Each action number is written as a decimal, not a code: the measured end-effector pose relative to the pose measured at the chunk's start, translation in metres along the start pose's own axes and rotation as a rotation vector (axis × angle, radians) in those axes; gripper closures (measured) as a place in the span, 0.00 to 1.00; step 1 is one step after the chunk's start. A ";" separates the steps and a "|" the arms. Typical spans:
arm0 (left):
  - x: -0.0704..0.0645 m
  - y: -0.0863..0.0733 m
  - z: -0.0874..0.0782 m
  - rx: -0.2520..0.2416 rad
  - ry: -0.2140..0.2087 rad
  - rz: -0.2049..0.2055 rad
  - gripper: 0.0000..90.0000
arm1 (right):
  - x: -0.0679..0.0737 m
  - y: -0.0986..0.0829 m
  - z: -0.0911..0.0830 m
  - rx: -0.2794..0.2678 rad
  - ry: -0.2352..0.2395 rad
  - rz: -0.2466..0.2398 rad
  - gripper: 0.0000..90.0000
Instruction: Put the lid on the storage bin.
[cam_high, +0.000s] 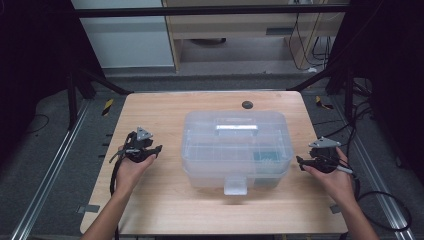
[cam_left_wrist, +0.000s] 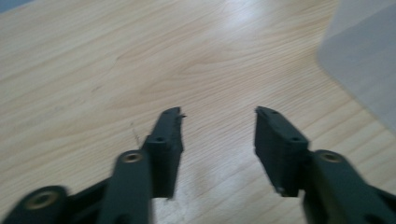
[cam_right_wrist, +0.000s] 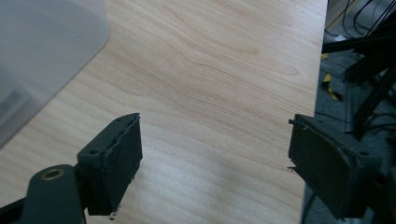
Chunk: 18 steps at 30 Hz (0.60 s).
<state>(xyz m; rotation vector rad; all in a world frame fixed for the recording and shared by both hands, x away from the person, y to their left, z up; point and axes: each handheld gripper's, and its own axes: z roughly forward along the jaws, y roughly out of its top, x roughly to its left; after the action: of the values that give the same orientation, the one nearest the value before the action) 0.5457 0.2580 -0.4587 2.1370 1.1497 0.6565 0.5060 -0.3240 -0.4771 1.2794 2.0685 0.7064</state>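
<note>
A: Clear plastic storage box (cam_high: 236, 148) at the middle of the wooden counter (cam_high: 165, 107); lid shut, pale handle (cam_high: 236, 130) flat along the top; front latch (cam_high: 235, 185) hanging at the near side; something teal (cam_high: 265, 157) dimly visible through the right part of the wall, too blurred to name.

B: And around it?

A: Small dark round disc (cam_high: 247, 105) just beyond the far edge of the box; bare wood to left and right.

B: Left hand-held gripper (cam_high: 155, 150)?

A: Held in the left hand (cam_high: 132, 167), left of the box and apart from it, tips turned right toward the box; jaws parted to a middling gap, nothing between them; grey three-cornered plate (cam_high: 144, 134) on top. Seen along its own jaws in the left gripper view (cam_left_wrist: 218, 112): only wood grain in the gap, a frosted corner of the box (cam_left_wrist: 364, 60) at upper right.

B: Right hand-held gripper (cam_high: 300, 161)?

A: Held in the right hand (cam_high: 337, 180), just right of the box, near but not touching, tips turned left; grey plate (cam_high: 324, 143) on top; cable (cam_high: 395, 210) looping off the near right edge. In the right gripper view (cam_right_wrist: 215, 119): jaws spread wide, empty; box corner (cam_right_wrist: 46, 42) at upper left; counter edge and dark floor with cables (cam_right_wrist: 359, 32) at right.
</note>
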 end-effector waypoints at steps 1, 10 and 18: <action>0.002 -0.003 0.004 0.012 0.000 -0.008 0.50 | -0.001 -0.001 0.003 -0.008 0.009 0.023 0.19; 0.009 -0.023 0.025 0.055 -0.032 -0.104 0.17 | 0.003 -0.014 0.029 -0.028 0.076 0.104 0.15; 0.008 -0.037 0.034 0.002 -0.012 -0.142 0.08 | 0.007 -0.012 0.037 -0.002 0.102 0.201 0.02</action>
<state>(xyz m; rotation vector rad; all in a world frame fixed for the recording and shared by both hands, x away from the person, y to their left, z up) 0.5519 0.2706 -0.5072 2.0355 1.2825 0.5779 0.5236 -0.3178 -0.5123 1.4924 2.0363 0.8783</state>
